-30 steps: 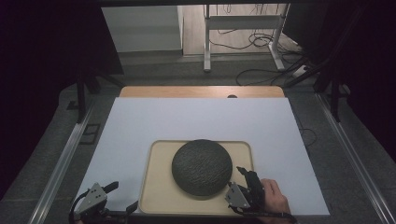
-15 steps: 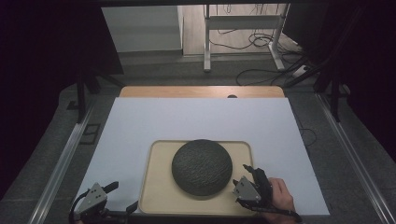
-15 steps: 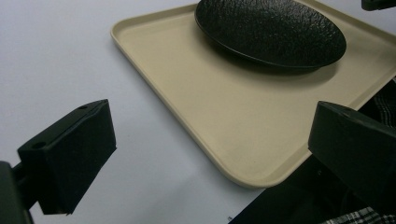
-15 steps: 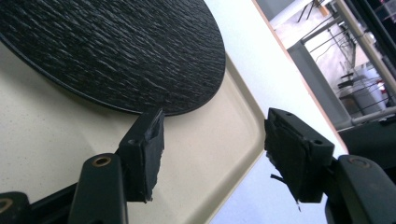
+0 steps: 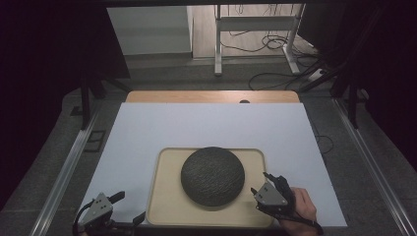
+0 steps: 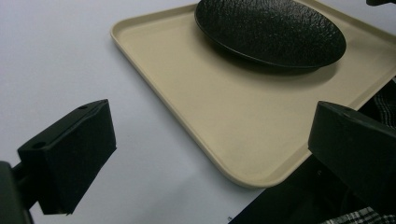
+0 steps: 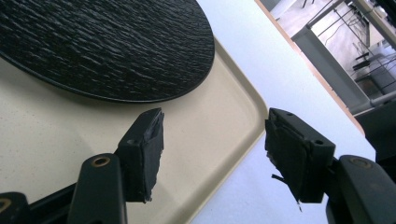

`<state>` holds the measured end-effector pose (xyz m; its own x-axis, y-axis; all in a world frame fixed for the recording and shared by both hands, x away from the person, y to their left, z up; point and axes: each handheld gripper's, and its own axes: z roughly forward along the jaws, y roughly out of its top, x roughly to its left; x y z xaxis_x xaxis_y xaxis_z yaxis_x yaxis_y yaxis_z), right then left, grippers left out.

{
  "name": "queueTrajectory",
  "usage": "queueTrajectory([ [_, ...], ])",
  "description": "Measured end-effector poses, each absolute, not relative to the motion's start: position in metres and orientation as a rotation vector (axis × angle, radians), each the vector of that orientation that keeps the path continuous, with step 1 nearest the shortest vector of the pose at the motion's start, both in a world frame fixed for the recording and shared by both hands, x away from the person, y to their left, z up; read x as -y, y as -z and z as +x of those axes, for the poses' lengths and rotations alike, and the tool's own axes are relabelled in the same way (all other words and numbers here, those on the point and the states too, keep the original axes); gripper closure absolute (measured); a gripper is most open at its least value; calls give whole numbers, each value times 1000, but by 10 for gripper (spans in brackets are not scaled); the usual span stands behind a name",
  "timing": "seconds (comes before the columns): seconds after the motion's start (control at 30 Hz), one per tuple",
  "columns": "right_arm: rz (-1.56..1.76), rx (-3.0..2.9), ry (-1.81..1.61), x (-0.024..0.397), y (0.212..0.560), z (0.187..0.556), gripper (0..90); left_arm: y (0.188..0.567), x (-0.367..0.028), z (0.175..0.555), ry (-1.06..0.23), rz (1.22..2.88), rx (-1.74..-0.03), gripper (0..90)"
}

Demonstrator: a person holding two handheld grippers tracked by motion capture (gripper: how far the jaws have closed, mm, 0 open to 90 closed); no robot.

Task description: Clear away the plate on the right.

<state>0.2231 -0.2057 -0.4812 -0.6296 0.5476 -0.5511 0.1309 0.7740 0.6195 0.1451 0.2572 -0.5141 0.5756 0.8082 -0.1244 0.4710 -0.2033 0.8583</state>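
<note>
A dark plate (image 5: 212,176) sits on a beige tray (image 5: 162,206) at the table's near edge. The right gripper (image 7: 212,149) straddles the tray's right rim, jaws apart, nothing held. The left gripper (image 6: 210,154), wide open, waits near the left corner. No lift has begun, in my judgement.

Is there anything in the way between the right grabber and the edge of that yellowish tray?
Nothing visible is. The right gripper is open, its jaws set either side of the right rim of the beige rectangular tray, with only bare rim in the gap. The dark round textured plate sits farther in on the tray.
</note>
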Motion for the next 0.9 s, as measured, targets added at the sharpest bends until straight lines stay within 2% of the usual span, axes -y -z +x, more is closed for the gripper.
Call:
queueTrajectory([
  [0.57, 629, -2204, -791, 225, 477, 224, 316, 514, -257, 145, -441, 1850, -1041, 6],
  [0.9, 711, -2208, -895, 241, 473, 222, 242, 514, -258, 145, -439, 1849, -1042, 5],
])
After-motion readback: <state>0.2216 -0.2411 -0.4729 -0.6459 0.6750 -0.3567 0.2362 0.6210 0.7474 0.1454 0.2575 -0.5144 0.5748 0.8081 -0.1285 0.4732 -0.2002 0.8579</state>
